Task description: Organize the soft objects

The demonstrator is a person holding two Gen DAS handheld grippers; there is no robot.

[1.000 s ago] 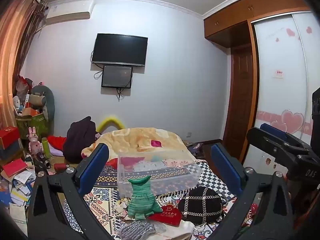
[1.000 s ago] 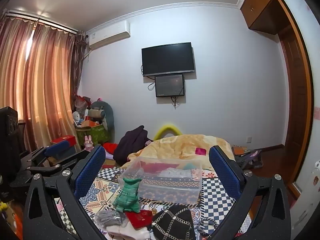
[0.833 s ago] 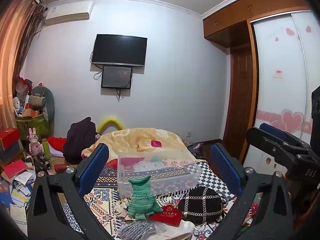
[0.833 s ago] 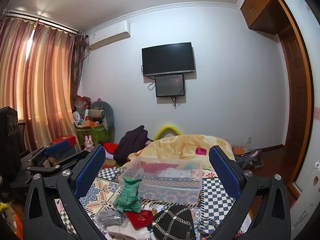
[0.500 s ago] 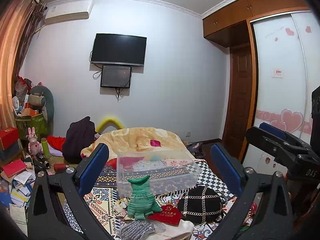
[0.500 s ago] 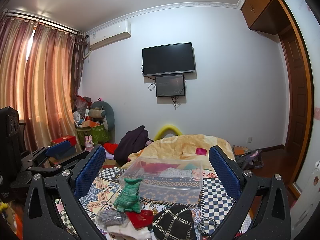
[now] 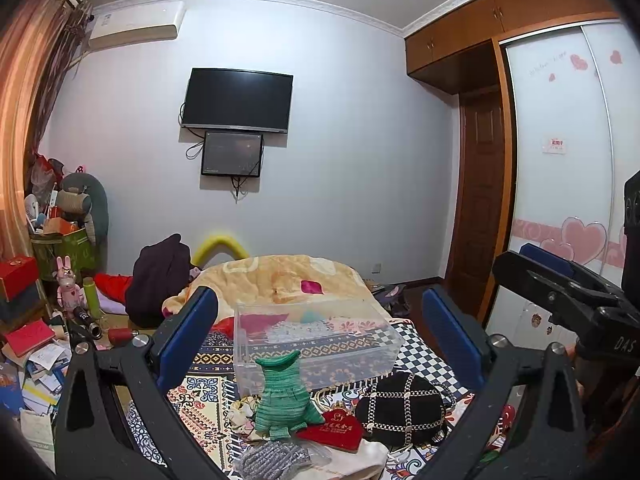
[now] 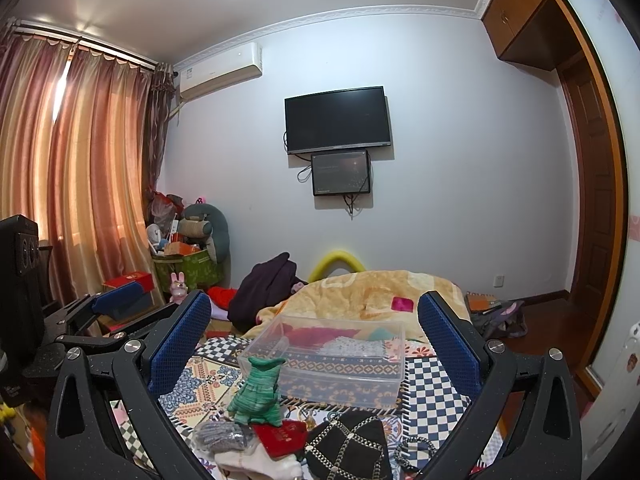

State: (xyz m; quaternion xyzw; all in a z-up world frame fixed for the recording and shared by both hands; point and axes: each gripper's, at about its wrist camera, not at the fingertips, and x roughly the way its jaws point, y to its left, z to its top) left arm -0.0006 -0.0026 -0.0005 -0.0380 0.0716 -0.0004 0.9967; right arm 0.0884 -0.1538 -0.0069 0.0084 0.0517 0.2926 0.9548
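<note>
Between the spread fingers of the left gripper (image 7: 320, 334), a clear plastic bin (image 7: 316, 340) sits on the patterned bedspread (image 7: 200, 408), with the green knitted toy (image 7: 282, 394) standing upright just in front of its near wall. The jaws are wide apart and hold nothing; both blue pads (image 7: 188, 334) frame the bin from either side, well clear of it. Below the toy, nearer the camera, lie a red pouch (image 7: 334, 428) touching the toy's base, a grey knitted piece (image 7: 272, 460) in clear wrap, and a black quilted bag (image 7: 400, 406) with chain trim toward the right-hand finger. Whether the bag touches the bin cannot be told.

The right gripper (image 8: 314, 336) is likewise open and empty, its 2 fingers straddling the same bin (image 8: 332, 360). From this view the green toy (image 8: 258, 392) stands by the bin's near left corner, closer to the left-hand finger. The red pouch (image 8: 280, 436), the grey piece (image 8: 222, 436) and the black bag (image 8: 348, 448) lie under the gap between the fingers, near the lower edge.

Beyond both sets of jaws a yellow blanket (image 8: 368, 296) is heaped behind the bin, and a dark television (image 8: 338, 120) hangs on the far wall. Each gripper shows at the edge of the other's view, alongside it.
</note>
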